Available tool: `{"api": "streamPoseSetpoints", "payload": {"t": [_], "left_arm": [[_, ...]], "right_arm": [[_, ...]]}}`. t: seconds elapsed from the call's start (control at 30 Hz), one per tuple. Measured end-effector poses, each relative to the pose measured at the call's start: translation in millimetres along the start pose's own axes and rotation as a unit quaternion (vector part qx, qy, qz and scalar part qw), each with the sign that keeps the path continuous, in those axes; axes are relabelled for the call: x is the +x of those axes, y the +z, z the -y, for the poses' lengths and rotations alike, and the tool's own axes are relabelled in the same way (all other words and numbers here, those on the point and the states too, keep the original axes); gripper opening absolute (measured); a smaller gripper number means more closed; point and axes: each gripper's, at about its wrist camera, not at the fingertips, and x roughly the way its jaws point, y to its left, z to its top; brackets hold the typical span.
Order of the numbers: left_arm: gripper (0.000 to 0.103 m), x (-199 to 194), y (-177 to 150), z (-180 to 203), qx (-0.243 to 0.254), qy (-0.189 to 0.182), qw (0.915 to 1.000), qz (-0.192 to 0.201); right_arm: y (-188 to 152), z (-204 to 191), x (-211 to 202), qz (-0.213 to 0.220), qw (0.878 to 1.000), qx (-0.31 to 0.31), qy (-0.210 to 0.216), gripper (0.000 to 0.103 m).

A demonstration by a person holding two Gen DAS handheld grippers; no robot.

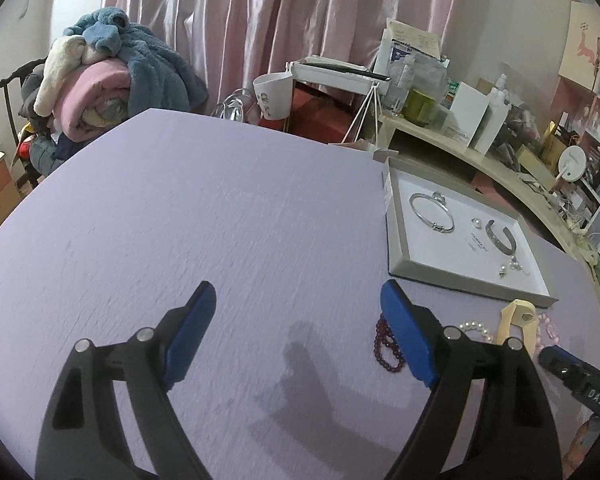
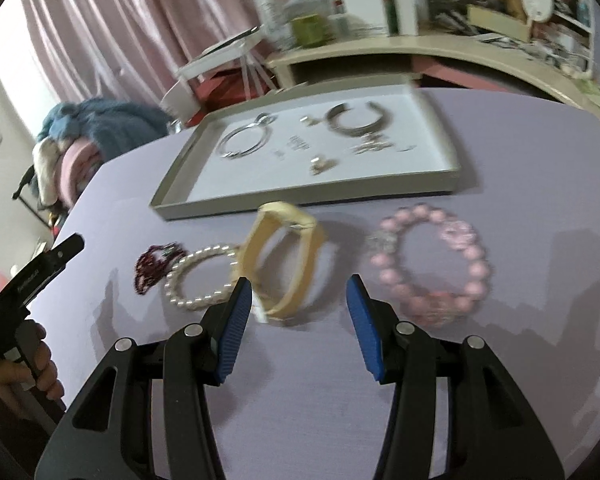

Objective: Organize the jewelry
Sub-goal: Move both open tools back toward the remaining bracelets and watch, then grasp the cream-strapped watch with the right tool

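Note:
A shallow grey tray (image 2: 168, 195) with a white floor holds a silver bangle (image 2: 242, 141), a silver cuff (image 2: 354, 121) and small earrings (image 2: 322, 165). In front of it on the lilac table lie a dark red bead bracelet (image 2: 152, 266), a pearl bracelet (image 2: 200, 278), a cream bangle (image 2: 284, 256) and a pink bead bracelet (image 2: 432, 264). My right gripper (image 2: 300, 298) is open, just before the cream bangle. My left gripper (image 1: 298, 300) is open and empty over bare table, left of the red bracelet (image 1: 388, 346). The tray (image 1: 392, 240) also shows in the left wrist view.
A cluttered cream shelf (image 1: 440, 136) with bottles and boxes stands behind the table. A chair piled with blankets (image 1: 100, 76) is at the far left. Pink curtains hang behind. A white cup (image 1: 272, 96) stands past the table's far edge.

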Motion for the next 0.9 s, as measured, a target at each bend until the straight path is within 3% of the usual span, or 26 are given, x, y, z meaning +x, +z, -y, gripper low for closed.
{"api": "streamPoseSetpoints", "payload": {"t": [0.07, 0.4, 0.9], "left_arm": [[0.084, -1, 0, 0, 0.001, -0.002, 1.0000, 0.001], [0.084, 5, -6, 3, 0.004, -0.006, 0.9999, -0.008], [0.084, 11, -13, 14, 0.019, -0.016, 0.9995, -0.019]], "right_arm": [[3, -7, 6, -0.004, 1.000, -0.003, -0.007, 0.058], [12, -18, 32, -0.021, 0.998, -0.012, -0.060, 0.060], [13, -19, 42, -0.028, 0.997, -0.017, -0.067, 0.058]]}}
